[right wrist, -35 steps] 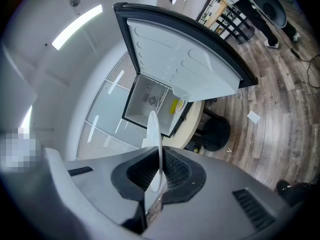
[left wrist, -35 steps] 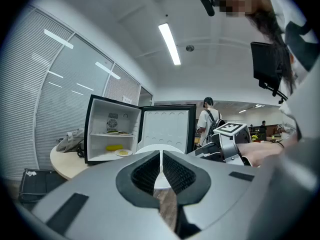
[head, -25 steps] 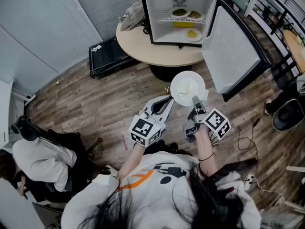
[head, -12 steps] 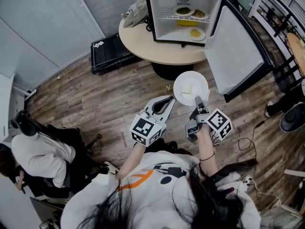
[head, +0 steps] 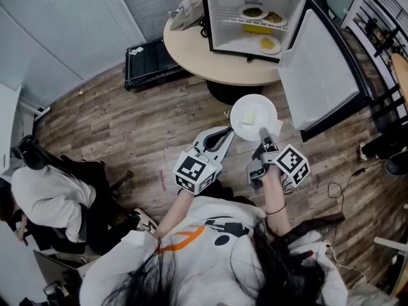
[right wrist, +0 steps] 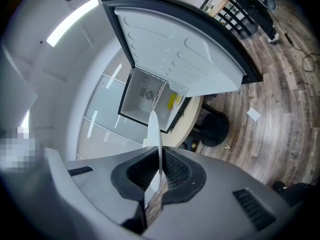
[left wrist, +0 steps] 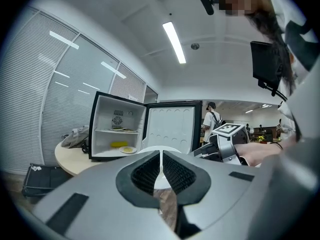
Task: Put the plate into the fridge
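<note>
A white plate (head: 254,116) with a pale piece of food on it is held level above the wooden floor. My right gripper (head: 263,134) is shut on its near rim. In the right gripper view the plate (right wrist: 154,126) runs edge-on between the pads of that gripper (right wrist: 159,151). My left gripper (head: 227,132) has its jaws together, with its tip at the plate's left rim. The plate's rim (left wrist: 150,149) arcs just beyond that gripper (left wrist: 161,156). The small fridge (head: 220,18) stands open on a round table (head: 210,65), with its door (head: 319,69) swung right.
Inside the fridge are plates of food (head: 253,12) on the shelf, another plate (head: 268,43) on the bottom and a yellow item (head: 258,29). A grey bag (head: 190,8) lies on the table and a black case (head: 148,65) on the floor. A person (head: 51,199) sits at the left.
The fridge and table have drifted slightly right in the head view. The plate and both grippers keep the same places relative to each other.
</note>
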